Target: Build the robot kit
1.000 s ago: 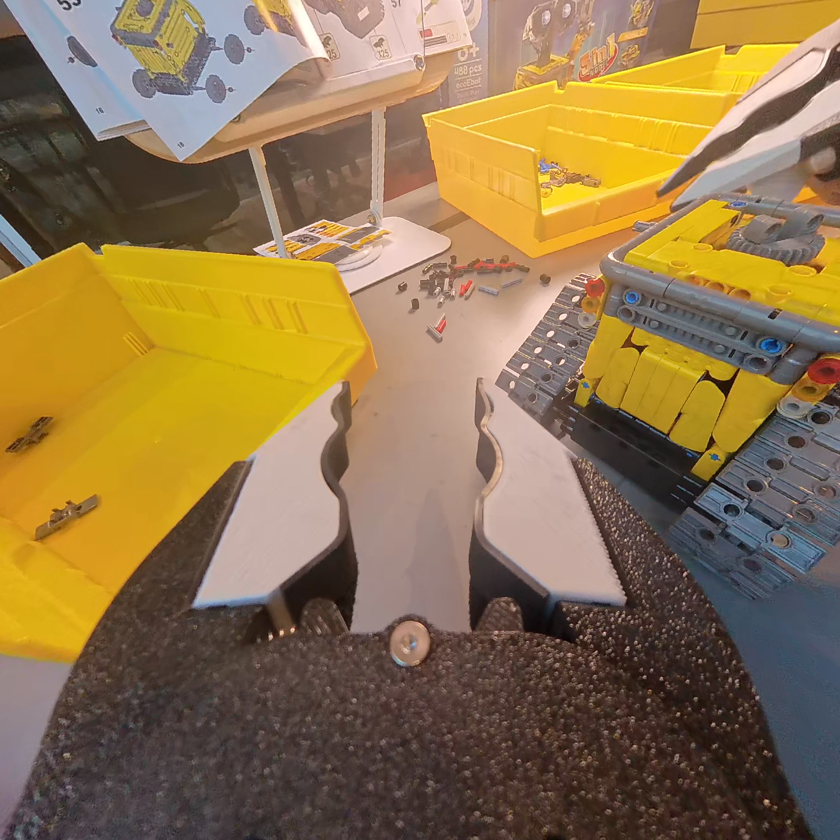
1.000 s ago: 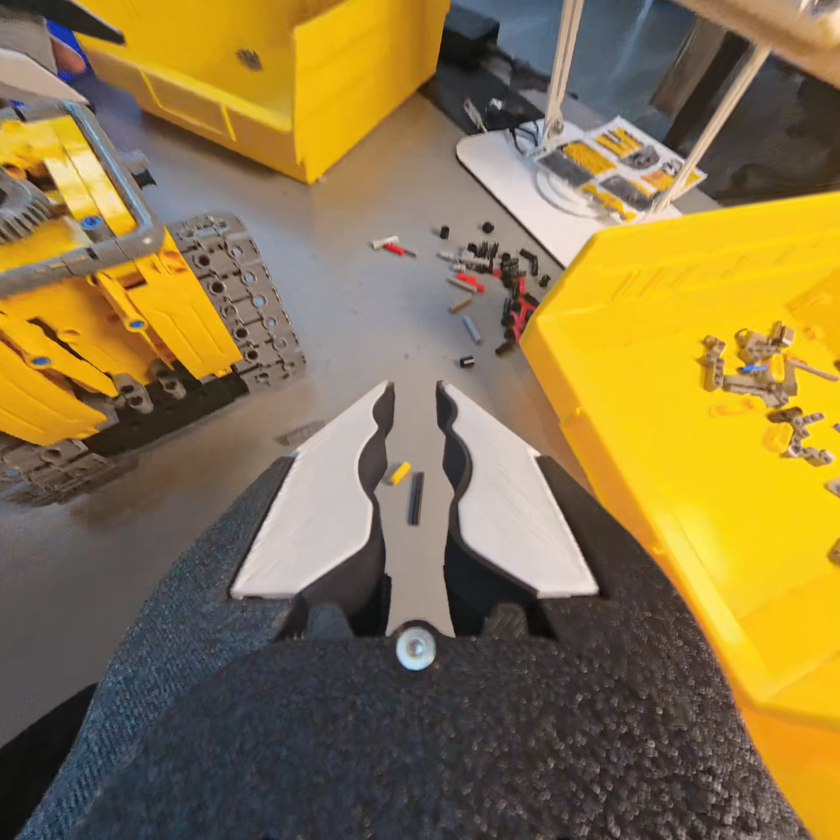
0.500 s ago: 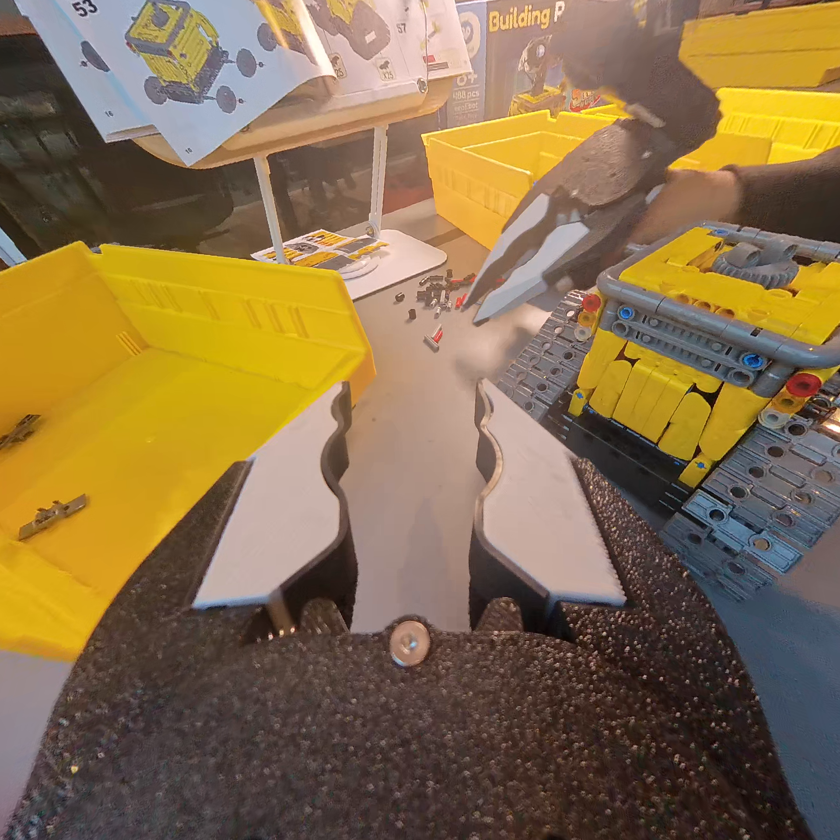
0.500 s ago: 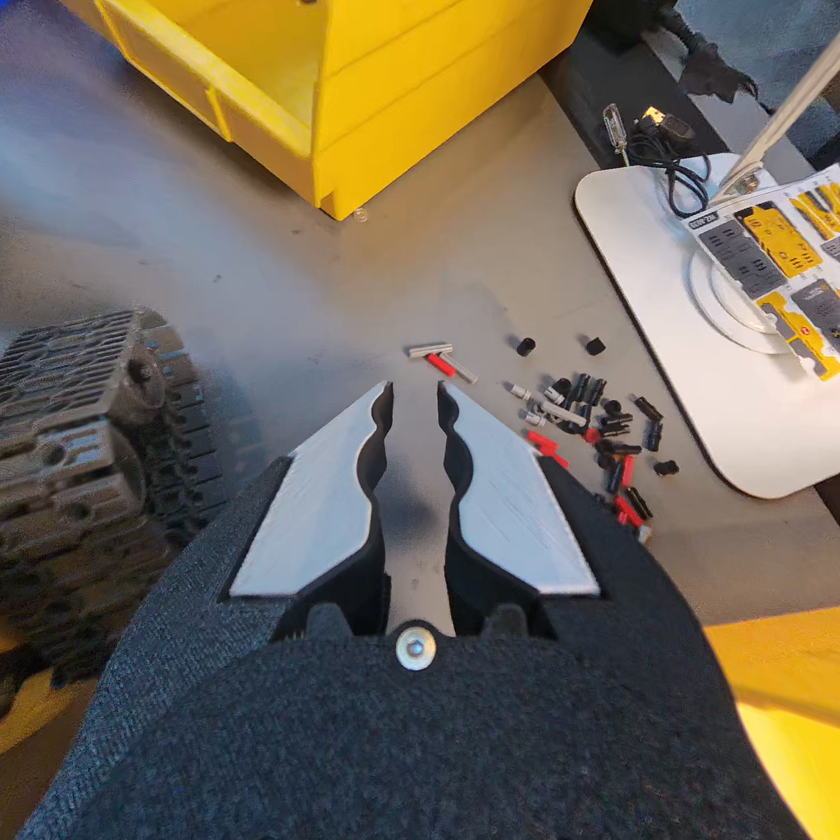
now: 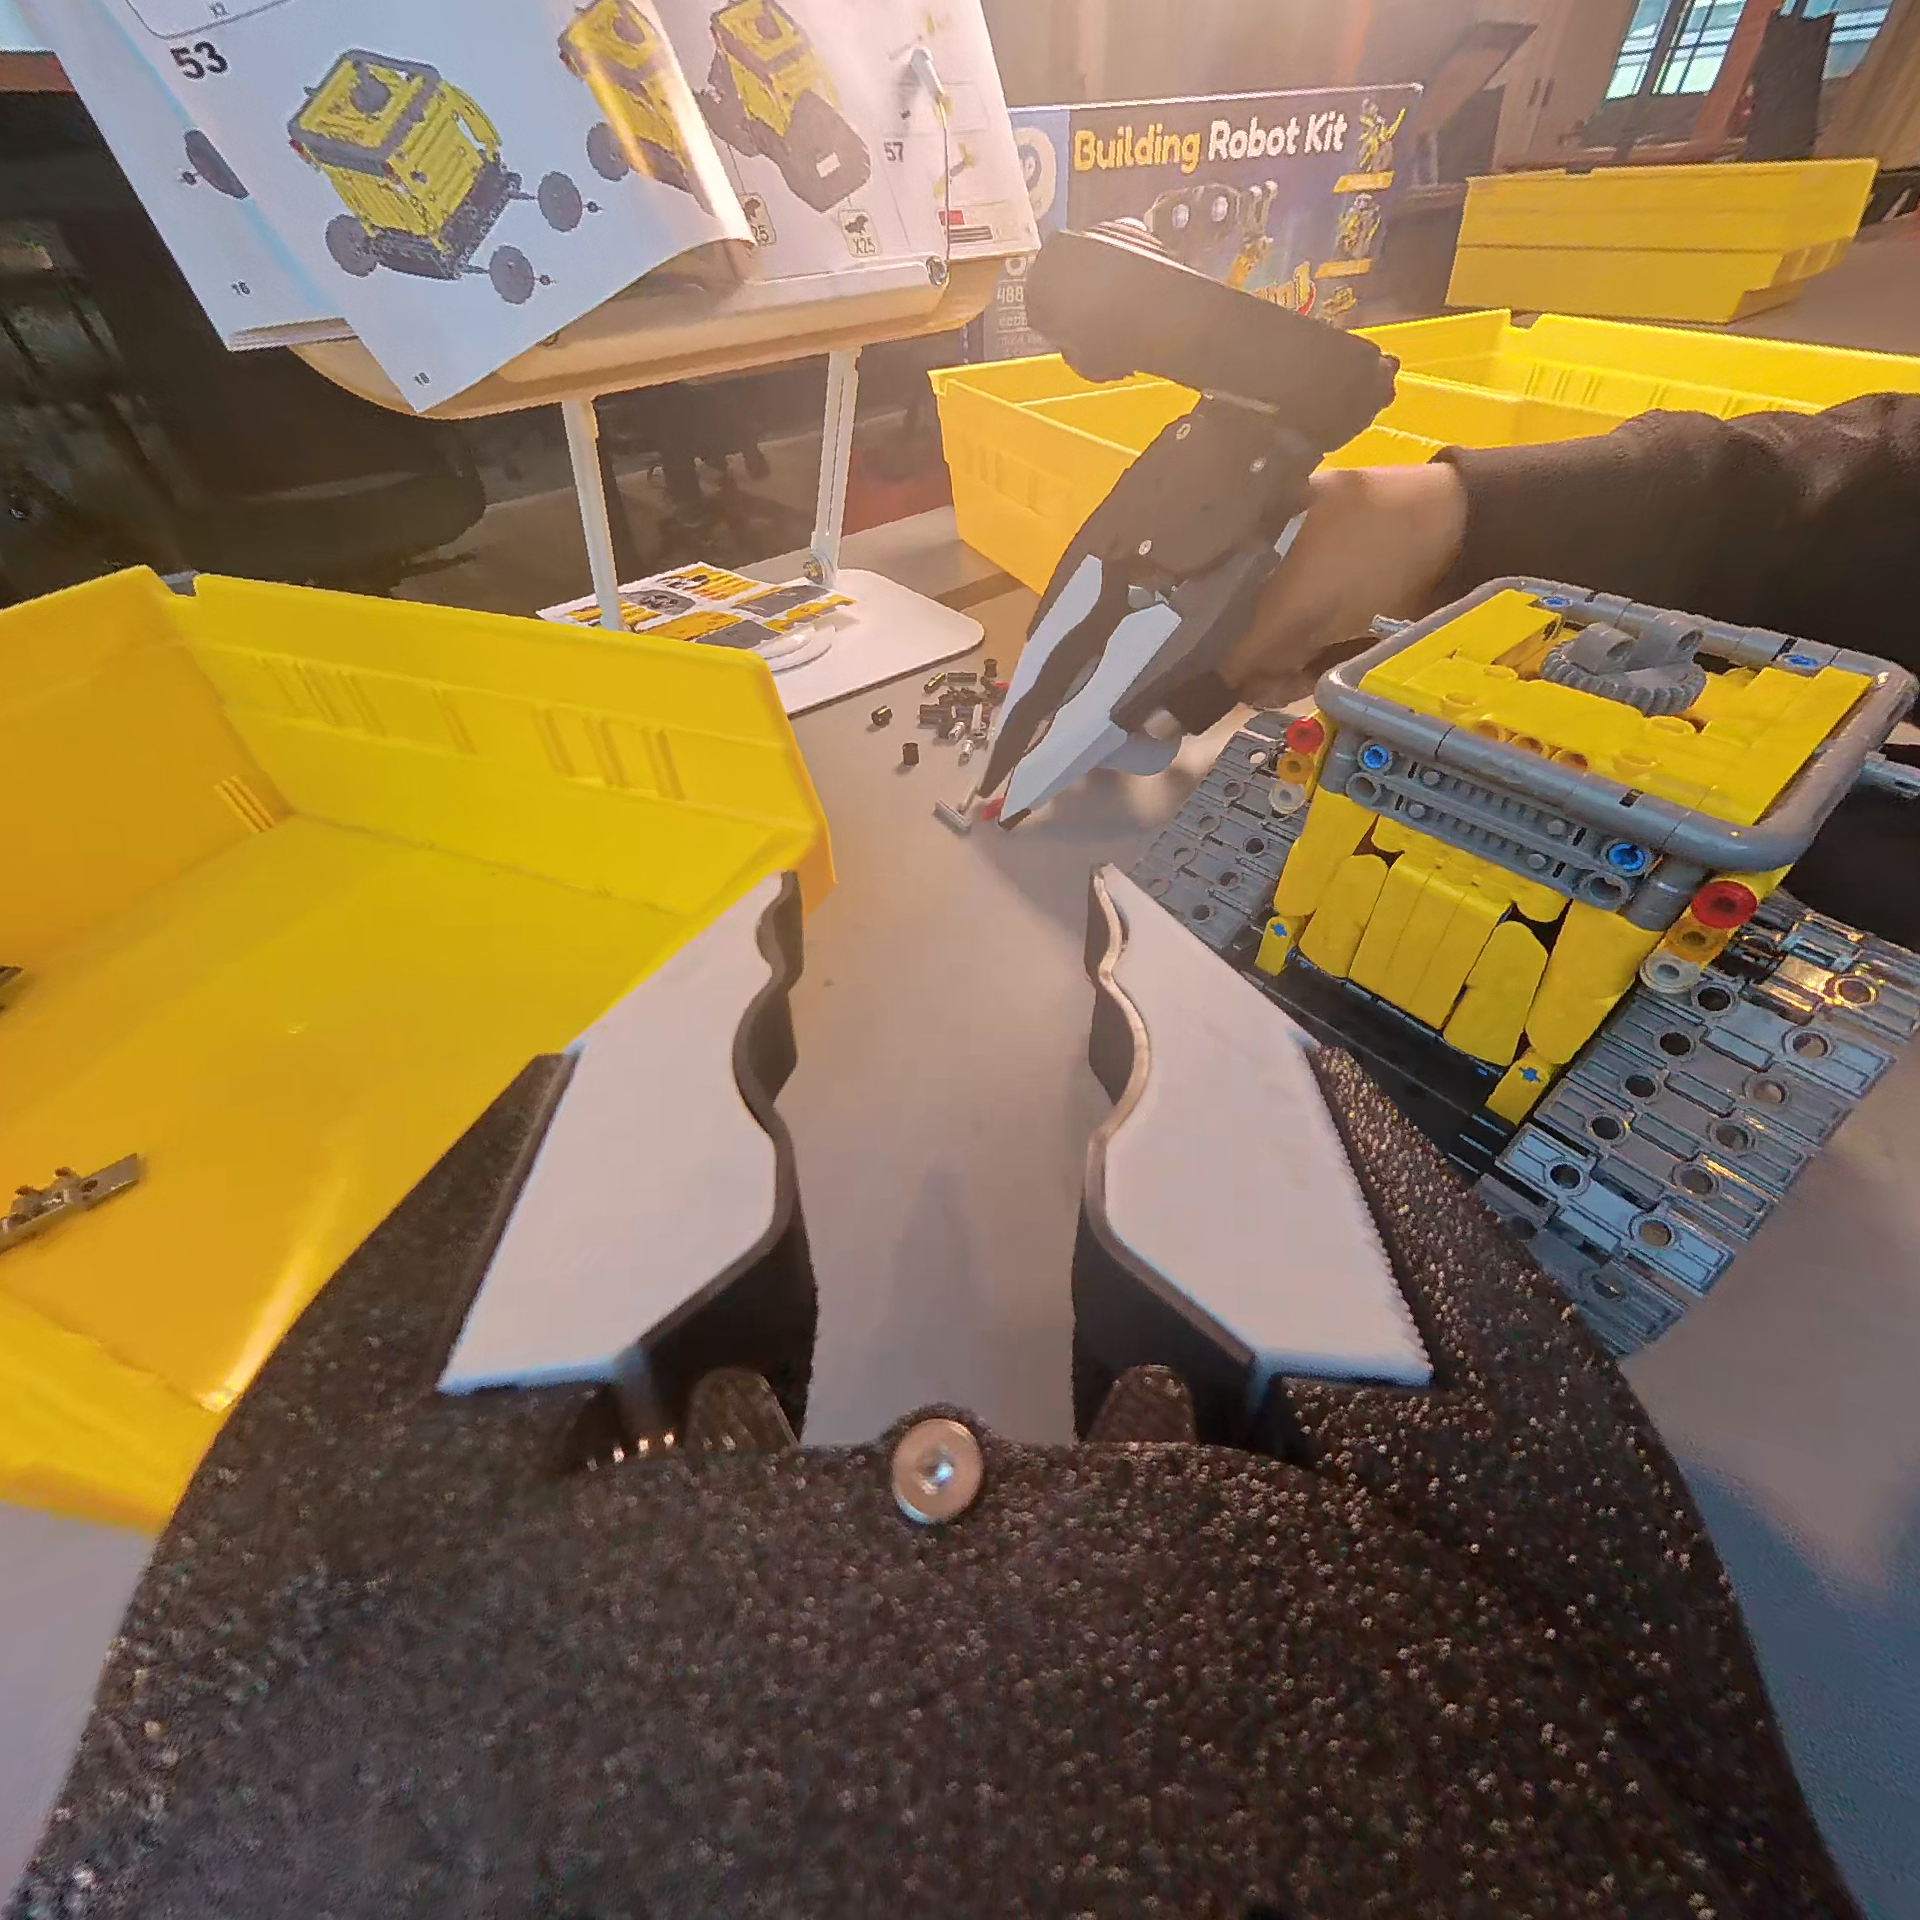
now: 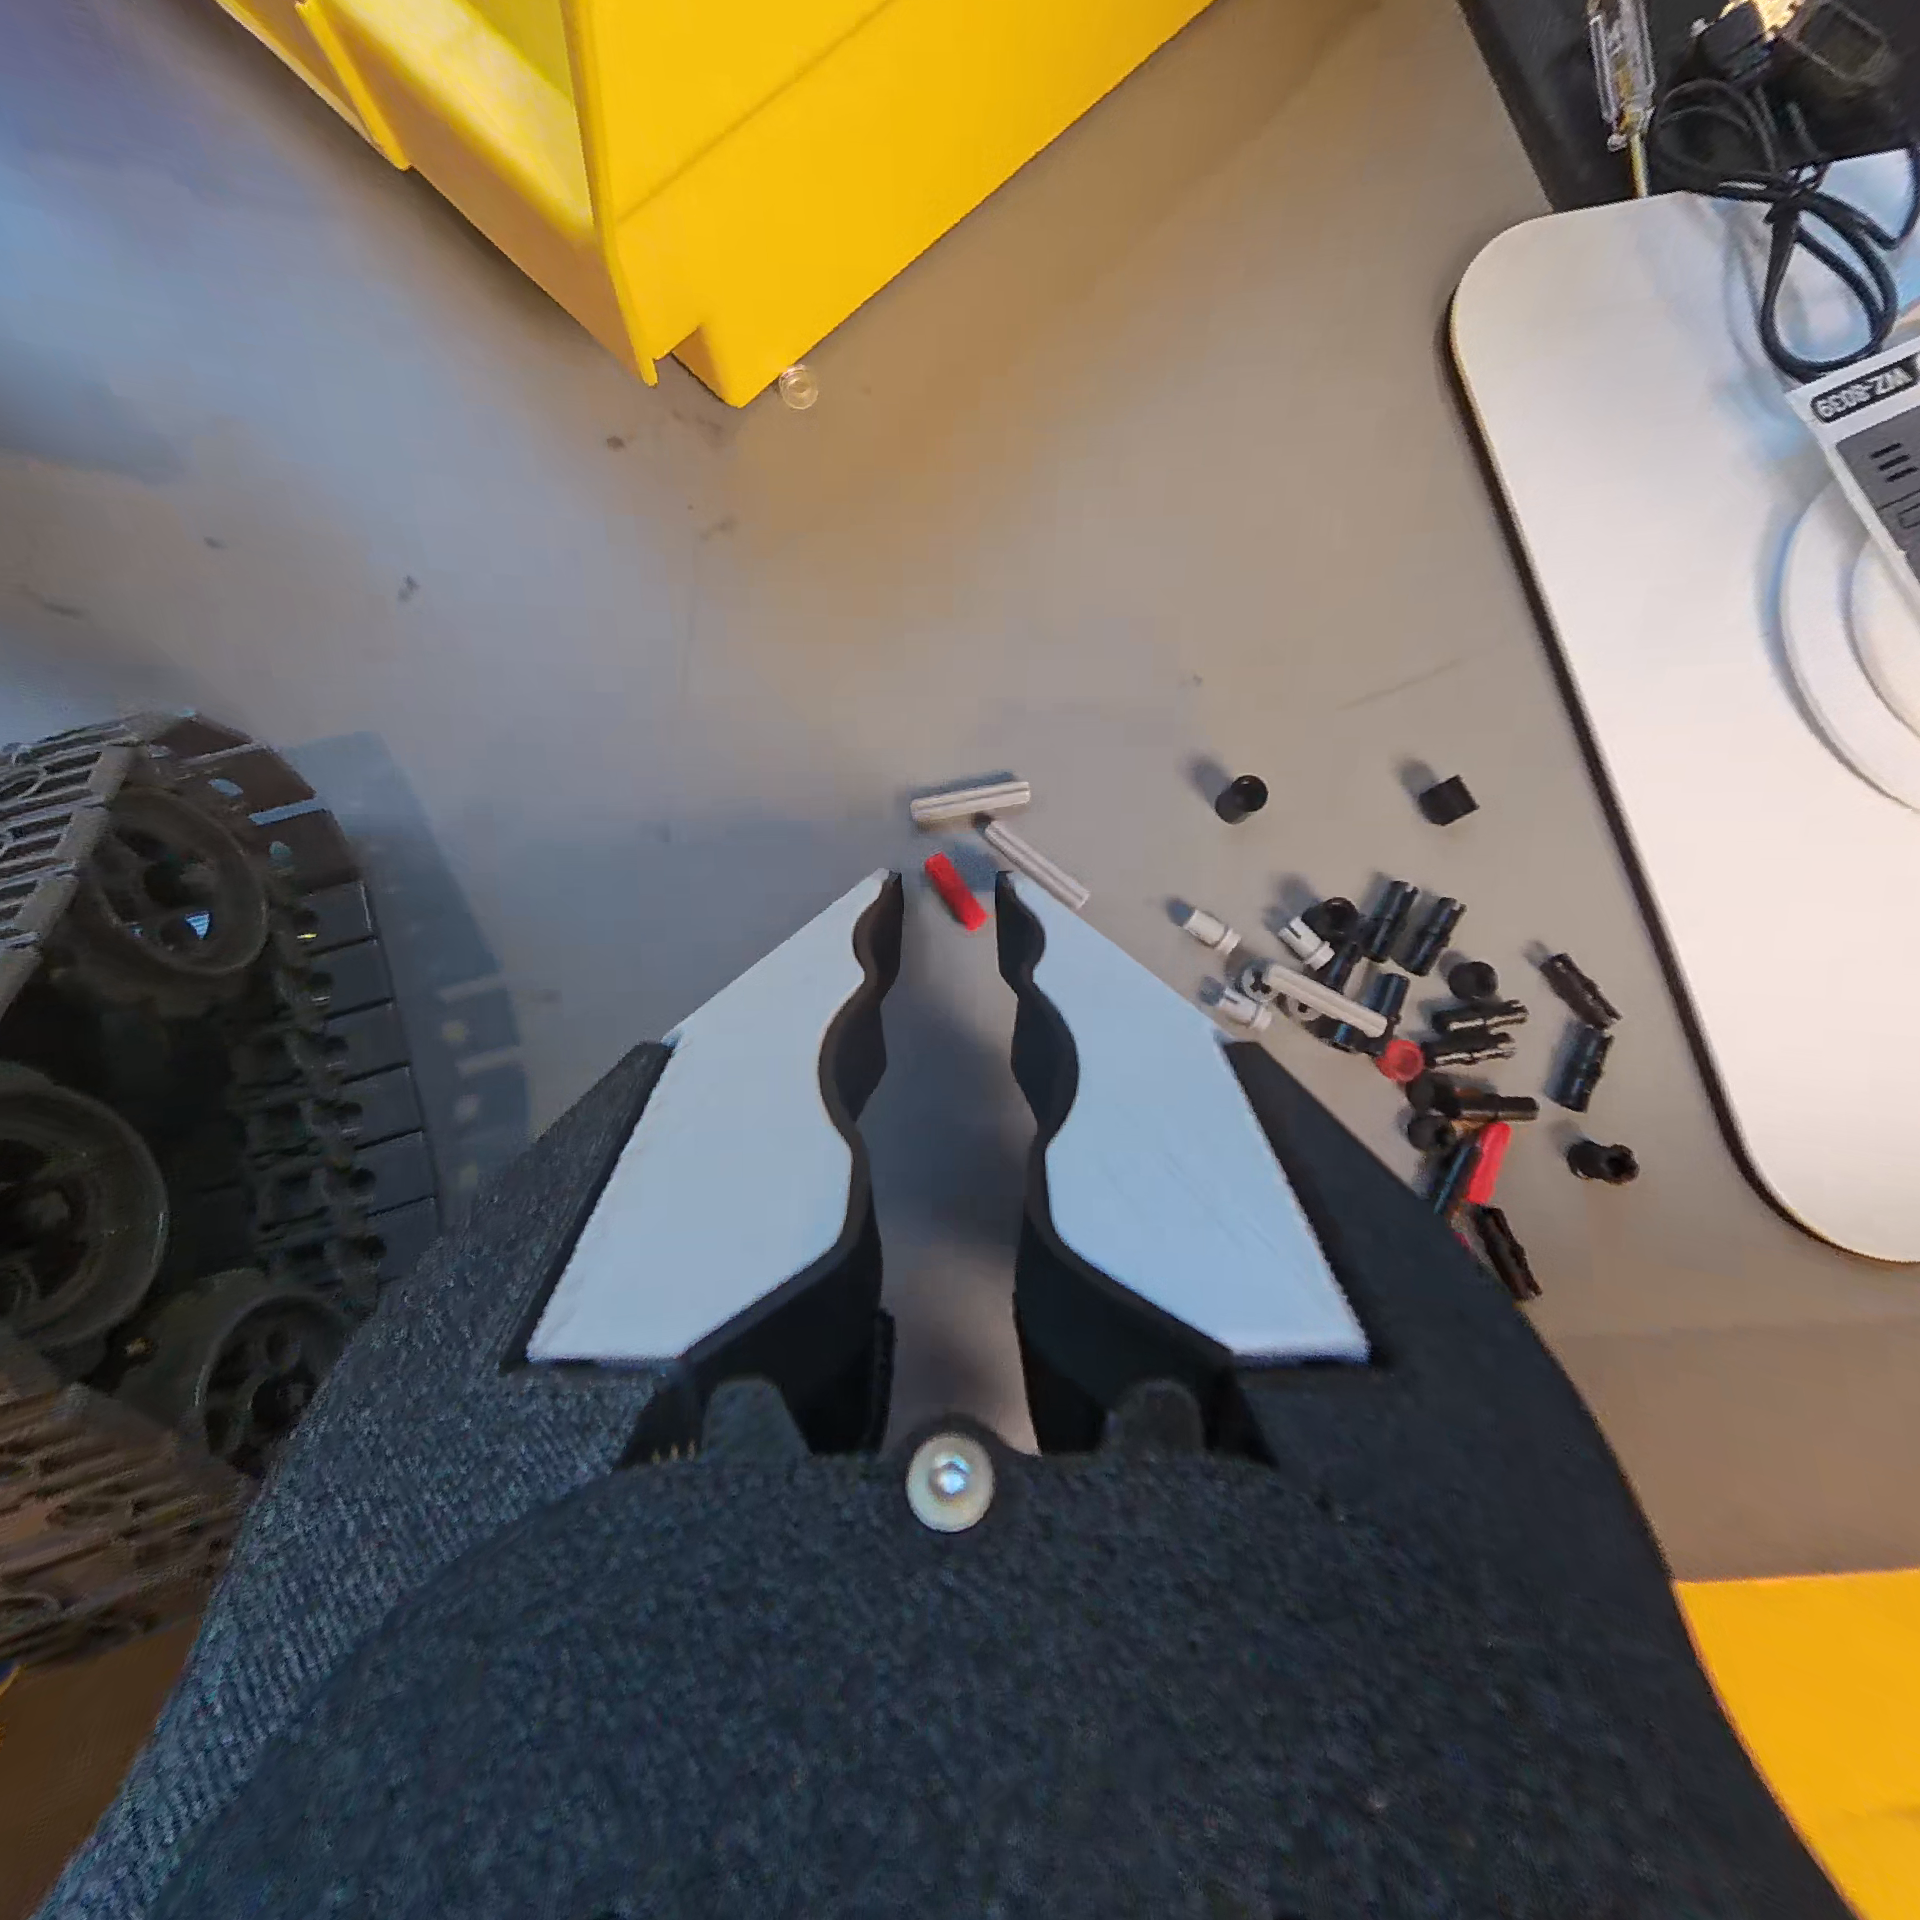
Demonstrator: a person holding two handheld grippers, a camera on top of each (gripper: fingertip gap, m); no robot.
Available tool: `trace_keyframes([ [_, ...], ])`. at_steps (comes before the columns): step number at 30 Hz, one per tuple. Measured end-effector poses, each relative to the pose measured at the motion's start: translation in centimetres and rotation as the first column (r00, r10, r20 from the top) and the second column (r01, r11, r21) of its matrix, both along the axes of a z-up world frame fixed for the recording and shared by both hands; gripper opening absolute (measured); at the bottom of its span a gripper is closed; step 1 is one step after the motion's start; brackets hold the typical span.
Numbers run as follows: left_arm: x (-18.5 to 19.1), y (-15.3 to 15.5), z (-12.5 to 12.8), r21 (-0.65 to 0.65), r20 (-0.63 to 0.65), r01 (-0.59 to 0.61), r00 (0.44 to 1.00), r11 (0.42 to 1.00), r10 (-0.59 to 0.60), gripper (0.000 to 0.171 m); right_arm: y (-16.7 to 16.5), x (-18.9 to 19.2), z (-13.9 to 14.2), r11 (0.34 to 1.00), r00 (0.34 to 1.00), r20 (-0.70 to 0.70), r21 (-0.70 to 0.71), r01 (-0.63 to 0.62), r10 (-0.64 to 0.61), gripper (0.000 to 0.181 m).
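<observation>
My right gripper is open, low over the grey table, its tips on either side of a small red pin. Two light grey axle pieces lie just beyond the tips. It also shows in the left wrist view, held by a hand, tips down at the loose parts. My left gripper is open and empty above bare table, between a yellow bin on its left and the yellow tracked brick vehicle on its right.
A scatter of small black, grey and red pins lies right of the right gripper. A white stand base with cables and a leaflet sits far right. Yellow bins stand behind. The vehicle's dark track is at the left. One gripper's finger ends stand about 20 centimetres off the other's.
My right gripper has swung away from the vehicle and come down over the loose parts, its tips now around the red pin. My left gripper has stayed open and nearly still.
</observation>
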State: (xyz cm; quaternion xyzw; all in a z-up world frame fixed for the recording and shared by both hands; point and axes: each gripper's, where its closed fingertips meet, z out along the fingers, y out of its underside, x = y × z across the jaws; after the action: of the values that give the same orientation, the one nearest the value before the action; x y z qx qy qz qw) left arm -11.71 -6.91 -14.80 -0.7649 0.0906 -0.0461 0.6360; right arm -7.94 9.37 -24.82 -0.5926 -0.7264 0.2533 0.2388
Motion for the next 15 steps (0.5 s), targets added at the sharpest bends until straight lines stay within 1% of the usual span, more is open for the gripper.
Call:
trace_keyframes([
  [4, 0.1, 0.0, -0.1, -0.002, -0.007, 0.003, 1.000, 1.000, -0.003, 0.053, 0.1, 0.1, 0.0, 1.000, 1.000, 0.003, -0.016, -0.001, 0.001, 0.017],
  [9, 0.0, 0.0, 0.0, 0.001, 0.003, 0.000, 1.000, 1.000, 0.000, 0.053, -0.4, 0.5, -0.1, 0.998, 0.999, 0.033, -0.038, -0.041, 0.042, 0.005],
  [15, 0.0, 0.0, 0.1, 0.005, 0.002, -0.001, 1.000, 1.000, 0.001, 0.053, -0.4, 1.1, -0.1, 0.998, 0.997, 0.047, -0.023, -0.061, 0.062, 0.004],
])
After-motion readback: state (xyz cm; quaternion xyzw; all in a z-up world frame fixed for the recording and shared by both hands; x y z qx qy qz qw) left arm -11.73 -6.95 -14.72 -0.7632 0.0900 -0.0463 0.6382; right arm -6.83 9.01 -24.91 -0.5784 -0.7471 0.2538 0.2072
